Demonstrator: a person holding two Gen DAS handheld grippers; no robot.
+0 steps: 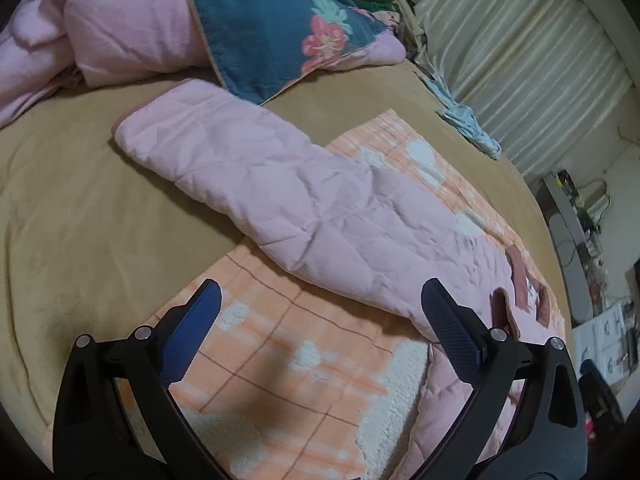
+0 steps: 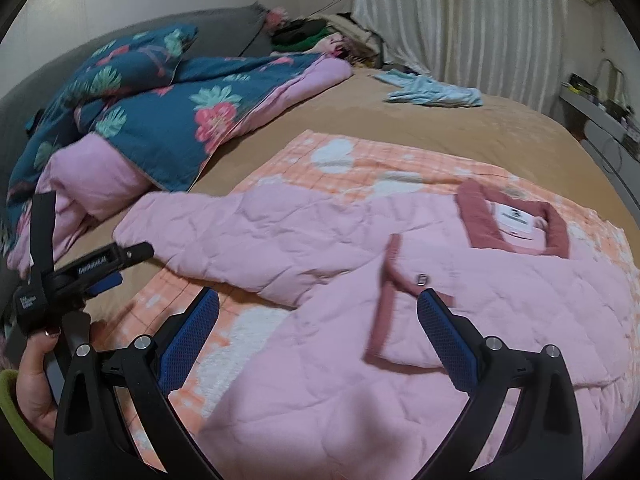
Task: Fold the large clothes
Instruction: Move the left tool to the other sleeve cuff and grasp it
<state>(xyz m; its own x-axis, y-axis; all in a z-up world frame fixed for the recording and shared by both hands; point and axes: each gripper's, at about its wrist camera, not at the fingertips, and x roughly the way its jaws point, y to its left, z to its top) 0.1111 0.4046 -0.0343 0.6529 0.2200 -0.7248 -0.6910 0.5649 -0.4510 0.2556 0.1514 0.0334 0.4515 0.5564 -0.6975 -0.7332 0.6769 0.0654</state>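
Nearest the left wrist camera, the left hand-held gripper (image 1: pixel 320 308) has its blue-padded fingers spread wide with nothing between them, poised over an orange checked blanket (image 1: pixel 280 360) that lies on the tan sheet of the bed (image 1: pixel 80 200); just ahead, one sleeve (image 1: pixel 224 160) of the pink quilted jacket (image 1: pixel 400 248) stretches out flat, its cuff end reaching off the blanket onto the sheet. From the right wrist camera, the right hand-held gripper (image 2: pixel 318 312) is likewise spread apart and empty, hanging above the jacket's front; the jacket lies spread on the blanket, its dark pink collar (image 2: pixel 516 220) with a white label toward the far right. At the left edge a hand (image 2: pixel 36 368) with a green cuff grips the left tool's handle. Behind, a blue floral quilt (image 2: pixel 160 112) with pink lining is heaped by the headboard; a light blue garment (image 2: pixel 432 94) lies on the far side of the bed, near pale curtains (image 2: pixel 460 20).
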